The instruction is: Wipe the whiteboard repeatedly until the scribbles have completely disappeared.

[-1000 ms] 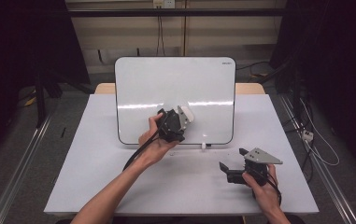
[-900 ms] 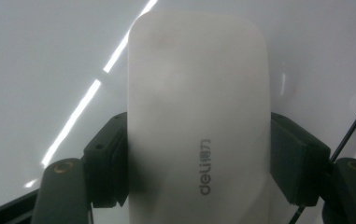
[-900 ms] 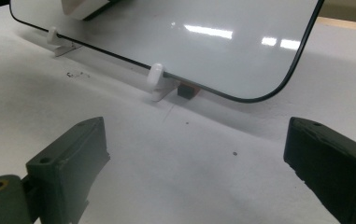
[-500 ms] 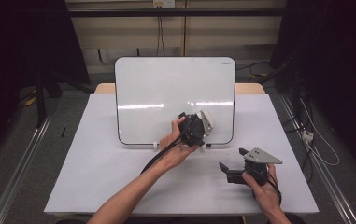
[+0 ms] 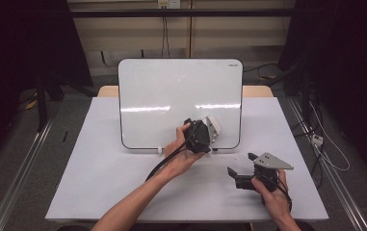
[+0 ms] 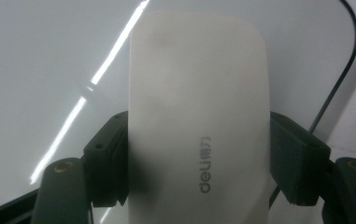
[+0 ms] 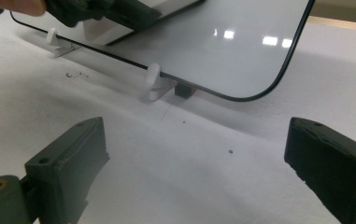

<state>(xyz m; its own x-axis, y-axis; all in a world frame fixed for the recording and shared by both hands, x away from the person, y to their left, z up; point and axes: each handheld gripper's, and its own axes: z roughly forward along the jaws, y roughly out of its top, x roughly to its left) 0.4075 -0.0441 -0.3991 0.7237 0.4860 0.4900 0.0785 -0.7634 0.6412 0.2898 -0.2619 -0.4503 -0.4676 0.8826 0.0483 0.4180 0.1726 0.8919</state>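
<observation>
Black grippers (image 5: pixel 242 179), brass-looking screws, grey triangular plate, seemingly bare forearms.

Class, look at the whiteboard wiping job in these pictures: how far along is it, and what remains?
Done: the whiteboard looks clean, with no marks visible across its surface. In hand: the left gripper is shut on the white eraser and holds it at the board's lower right area. The right gripper rests open on the table, apart from the board. Left: probably finishing that corner and setting the eraser down.

Eraser's (image 6: pixel 196 121) lower end cut off by frame edge, lettering blurred
</observation>
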